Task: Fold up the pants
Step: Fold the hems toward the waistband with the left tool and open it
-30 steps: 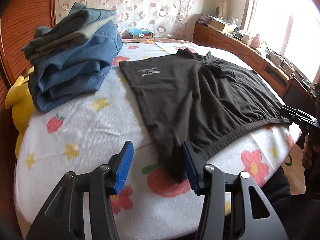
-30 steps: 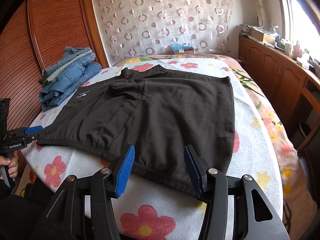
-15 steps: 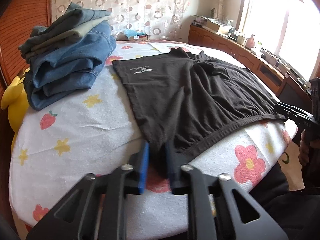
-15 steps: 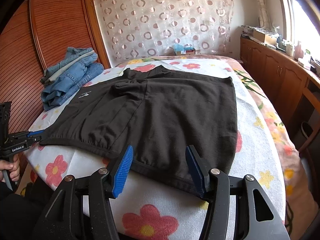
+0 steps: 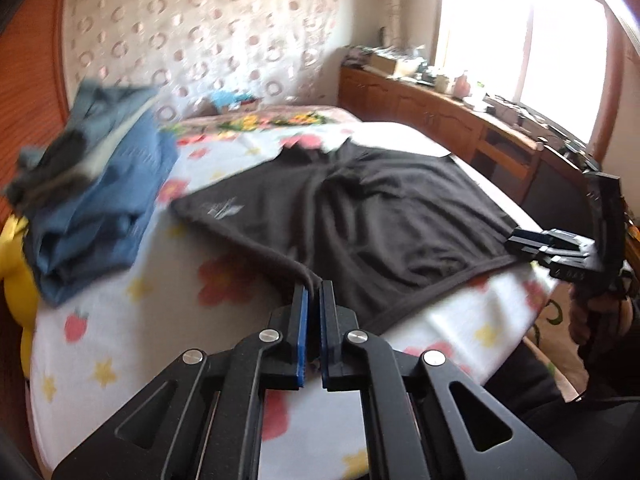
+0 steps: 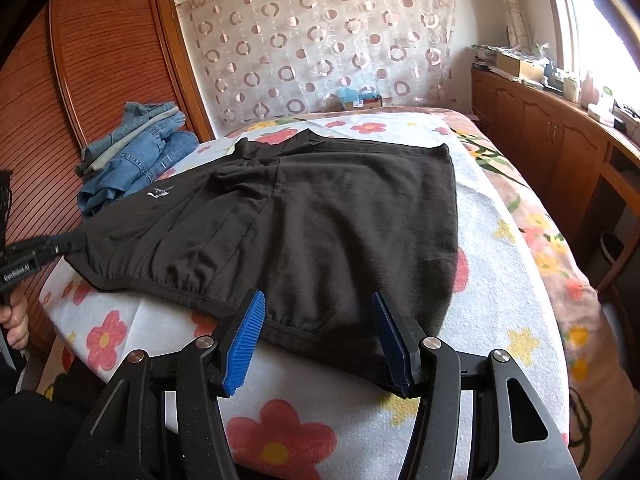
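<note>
Dark brown pants [image 6: 320, 216] lie spread flat on the flowered bed cover, waistband toward me; they also show in the left wrist view [image 5: 392, 224]. My left gripper [image 5: 313, 296] is shut on the pants' left waistband corner and lifts it slightly; it also shows at the left edge of the right wrist view [image 6: 60, 244]. My right gripper [image 6: 318, 320] is open, its jaws straddling the waistband edge near the pants' right side. It shows in the left wrist view [image 5: 532, 246] at the right waistband corner.
A pile of folded blue jeans [image 6: 136, 160] sits at the bed's back left, seen also in the left wrist view [image 5: 96, 200]. A yellow soft toy [image 5: 12, 272] lies beside it. Wooden cabinets [image 6: 560, 152] run along the right. The bed cover [image 6: 520, 300] is bare to the right.
My left gripper closed on the waistband corner and has raised it, with the view swinging fast. My right gripper stayed open and moved slightly forward over the waistband.
</note>
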Demonstrator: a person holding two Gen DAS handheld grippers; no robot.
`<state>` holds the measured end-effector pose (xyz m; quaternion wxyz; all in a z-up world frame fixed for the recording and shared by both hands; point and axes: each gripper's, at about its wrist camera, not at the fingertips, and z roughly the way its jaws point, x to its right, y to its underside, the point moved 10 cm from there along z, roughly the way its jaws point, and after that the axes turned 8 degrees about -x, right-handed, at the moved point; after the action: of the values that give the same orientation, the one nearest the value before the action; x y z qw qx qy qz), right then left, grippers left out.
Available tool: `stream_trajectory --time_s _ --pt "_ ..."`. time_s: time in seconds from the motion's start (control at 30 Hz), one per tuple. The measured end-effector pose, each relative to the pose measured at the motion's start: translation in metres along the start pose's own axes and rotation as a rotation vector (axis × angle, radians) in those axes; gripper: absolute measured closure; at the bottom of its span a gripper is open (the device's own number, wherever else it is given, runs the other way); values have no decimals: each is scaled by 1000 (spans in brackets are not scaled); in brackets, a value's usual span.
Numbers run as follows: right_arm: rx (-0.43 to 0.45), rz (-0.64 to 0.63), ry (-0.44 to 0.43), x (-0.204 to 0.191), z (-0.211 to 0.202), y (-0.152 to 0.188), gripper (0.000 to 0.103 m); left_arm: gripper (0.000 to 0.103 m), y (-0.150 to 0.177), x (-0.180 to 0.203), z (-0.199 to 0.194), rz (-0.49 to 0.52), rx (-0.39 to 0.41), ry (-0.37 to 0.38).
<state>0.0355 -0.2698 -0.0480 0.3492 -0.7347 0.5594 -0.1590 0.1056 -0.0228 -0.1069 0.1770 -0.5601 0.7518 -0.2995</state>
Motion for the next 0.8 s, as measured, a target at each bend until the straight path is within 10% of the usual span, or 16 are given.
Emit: stream_trajectory --time_s 0.8 --pt "62 13 16 19 -21 8 32 97 -101 153 31 250 12 161"
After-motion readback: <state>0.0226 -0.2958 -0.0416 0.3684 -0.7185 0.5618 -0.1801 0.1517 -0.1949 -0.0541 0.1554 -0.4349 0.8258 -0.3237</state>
